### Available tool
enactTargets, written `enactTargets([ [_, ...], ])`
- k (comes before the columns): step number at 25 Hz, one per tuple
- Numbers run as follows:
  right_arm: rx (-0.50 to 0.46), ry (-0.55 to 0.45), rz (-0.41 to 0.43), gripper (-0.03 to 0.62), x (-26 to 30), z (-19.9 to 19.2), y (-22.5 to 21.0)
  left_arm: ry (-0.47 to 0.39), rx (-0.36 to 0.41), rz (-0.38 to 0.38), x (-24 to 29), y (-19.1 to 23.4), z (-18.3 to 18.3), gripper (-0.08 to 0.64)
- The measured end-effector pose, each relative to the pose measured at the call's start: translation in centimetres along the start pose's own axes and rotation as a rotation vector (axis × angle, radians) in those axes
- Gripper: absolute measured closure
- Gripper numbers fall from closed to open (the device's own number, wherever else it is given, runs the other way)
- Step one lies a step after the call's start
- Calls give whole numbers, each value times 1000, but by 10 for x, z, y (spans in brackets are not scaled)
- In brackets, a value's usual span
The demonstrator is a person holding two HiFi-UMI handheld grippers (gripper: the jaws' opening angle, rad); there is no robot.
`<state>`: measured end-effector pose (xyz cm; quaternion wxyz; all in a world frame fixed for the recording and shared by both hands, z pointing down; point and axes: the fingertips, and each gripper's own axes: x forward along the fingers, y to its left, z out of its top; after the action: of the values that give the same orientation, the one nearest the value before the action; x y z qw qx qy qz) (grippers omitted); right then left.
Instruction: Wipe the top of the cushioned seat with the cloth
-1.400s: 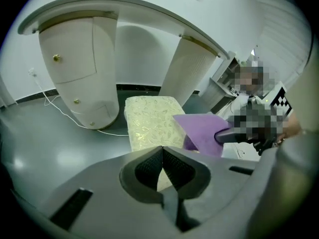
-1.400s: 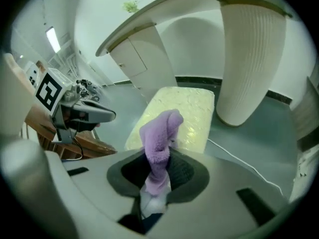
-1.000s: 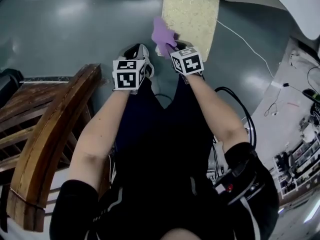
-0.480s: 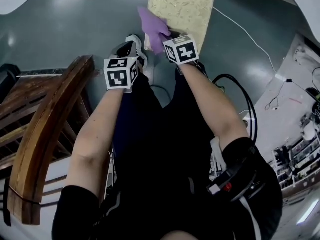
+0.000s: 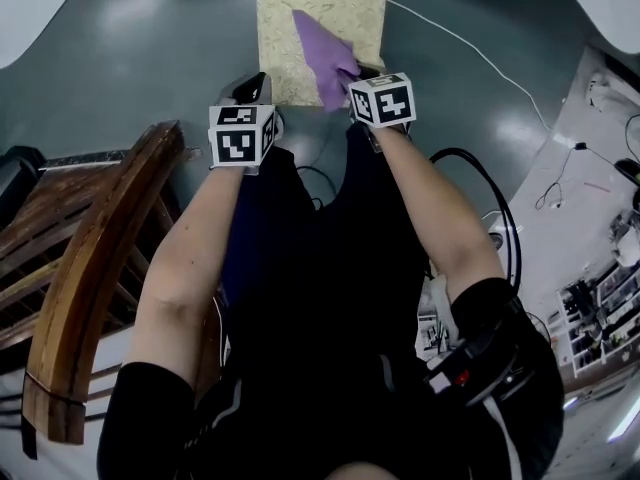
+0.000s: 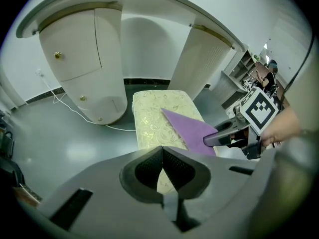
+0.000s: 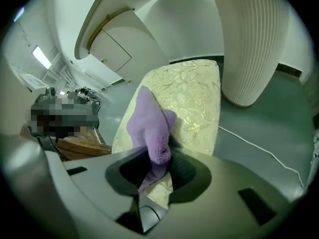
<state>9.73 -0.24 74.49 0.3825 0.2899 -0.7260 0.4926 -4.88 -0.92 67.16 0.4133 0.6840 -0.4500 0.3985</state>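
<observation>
Purple cloth pinched in right gripper, over cushioned seat

Right gripper clamps purple cloth above cushioned seat.

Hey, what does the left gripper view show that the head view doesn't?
Only the left gripper view: white cabinet doors beyond the cushioned seat, and that the left gripper is shut, empty. Only the head view: the wooden chair and the person's arms. Both: the cushioned seat and the purple cloth held by the right gripper.
</observation>
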Motion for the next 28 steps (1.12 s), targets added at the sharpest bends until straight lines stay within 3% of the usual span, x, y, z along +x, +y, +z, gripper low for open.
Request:
enactTargets([
  [6,71,10,-41,480,-19,-5,-29,9,95,-36,11,-31,12,557],
  [11,92,25,-132,490,-38,-7,-55,2,32,-61,20,-40,25,557],
  [14,78,-19,-163,503,-57,4,-61,-14,72,-72,21,-40,34,557],
  [17,-6,-70,-111,505,-68,30,-28,-30,81,-74,10,-27,40,557],
  [20,-78,-97,-53,505,-63,60,21,-40,17,-57,-10,-5,38,557],
  [23,-116,-94,-9,505,-40,85,66,-36,-28,-47,-28,19,31,557],
  [28,-152,-66,43,503,15,103,121,-15,-24,-18,-49,57,5,557],
])
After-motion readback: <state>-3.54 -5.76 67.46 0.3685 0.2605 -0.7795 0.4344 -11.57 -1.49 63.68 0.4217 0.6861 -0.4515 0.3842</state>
